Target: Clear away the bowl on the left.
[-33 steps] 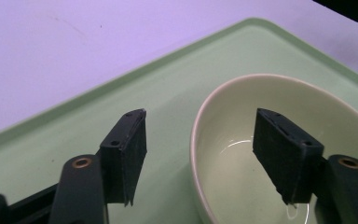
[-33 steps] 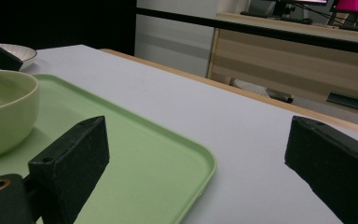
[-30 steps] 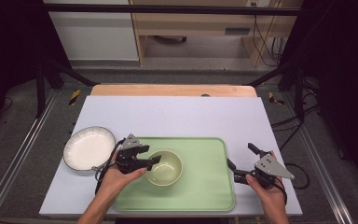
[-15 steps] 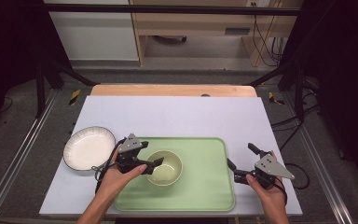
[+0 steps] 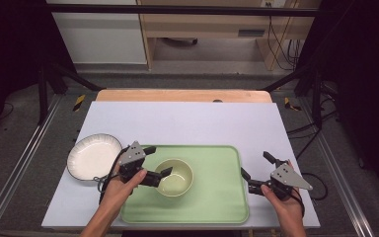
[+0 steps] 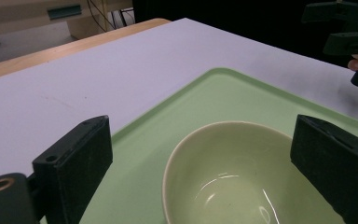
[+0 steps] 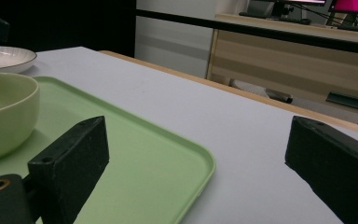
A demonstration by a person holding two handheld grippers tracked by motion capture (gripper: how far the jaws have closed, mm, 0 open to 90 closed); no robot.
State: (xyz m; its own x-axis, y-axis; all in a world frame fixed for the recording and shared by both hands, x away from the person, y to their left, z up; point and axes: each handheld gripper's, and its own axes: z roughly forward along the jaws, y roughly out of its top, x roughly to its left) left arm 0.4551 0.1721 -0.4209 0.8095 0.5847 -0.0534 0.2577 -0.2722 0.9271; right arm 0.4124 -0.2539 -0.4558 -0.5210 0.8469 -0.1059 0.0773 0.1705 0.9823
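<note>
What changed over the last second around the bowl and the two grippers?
The left gripper has just been opening its fingers, letting go of the bowl, whose rim now sits between them untouched. The bowl, green tray, white plate and right gripper stayed put.

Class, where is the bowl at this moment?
In the high view, the bowl sits on the left half of the green tray, beside the open left gripper.

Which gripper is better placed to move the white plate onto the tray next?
Left. The left gripper sits beside the white plate, jaws open off the bowl. The right gripper is beyond the tray.
</note>
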